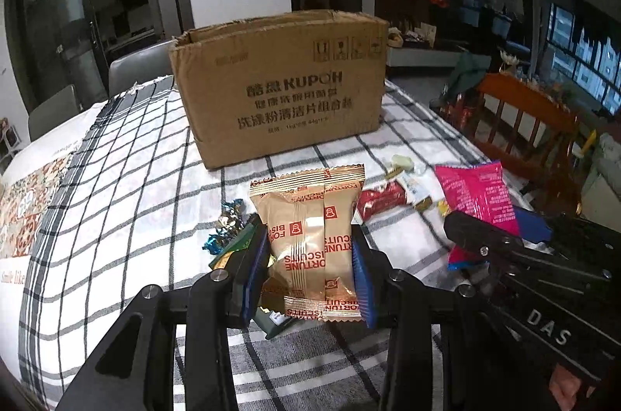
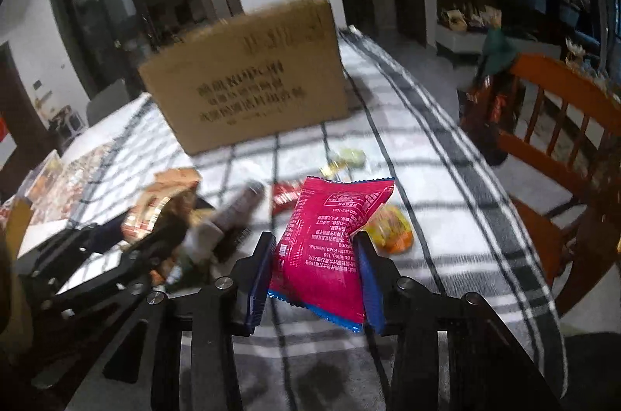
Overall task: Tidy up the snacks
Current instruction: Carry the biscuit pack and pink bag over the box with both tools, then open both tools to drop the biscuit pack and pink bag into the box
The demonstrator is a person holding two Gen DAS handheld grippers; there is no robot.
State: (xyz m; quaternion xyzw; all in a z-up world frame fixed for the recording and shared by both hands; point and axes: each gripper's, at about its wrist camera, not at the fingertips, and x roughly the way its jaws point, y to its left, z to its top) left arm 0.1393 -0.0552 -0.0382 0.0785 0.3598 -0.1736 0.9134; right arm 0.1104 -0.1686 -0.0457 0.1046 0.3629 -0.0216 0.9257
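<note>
the left gripper (image 1: 310, 255) has its jaws clamped on a gold fortune biscuits packet (image 1: 310, 240), held above the checked counter (image 1: 136, 178). the right gripper (image 2: 316, 267) has its jaws pinching a pink snack packet (image 2: 330, 248). loose sweets (image 1: 229, 228) lie just beneath, and a cardboard box (image 1: 279, 85) stands open beyond them.

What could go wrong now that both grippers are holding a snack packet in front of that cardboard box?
The pink packet is pinched near its lower end by the right gripper, so it could flop or slip out on the way. The left gripper squeezes the fortune biscuit packet across its middle, which might crush the biscuits. The two grippers sit close together, and the cardboard box has tall walls, so they could bump each other or the rim.
</note>
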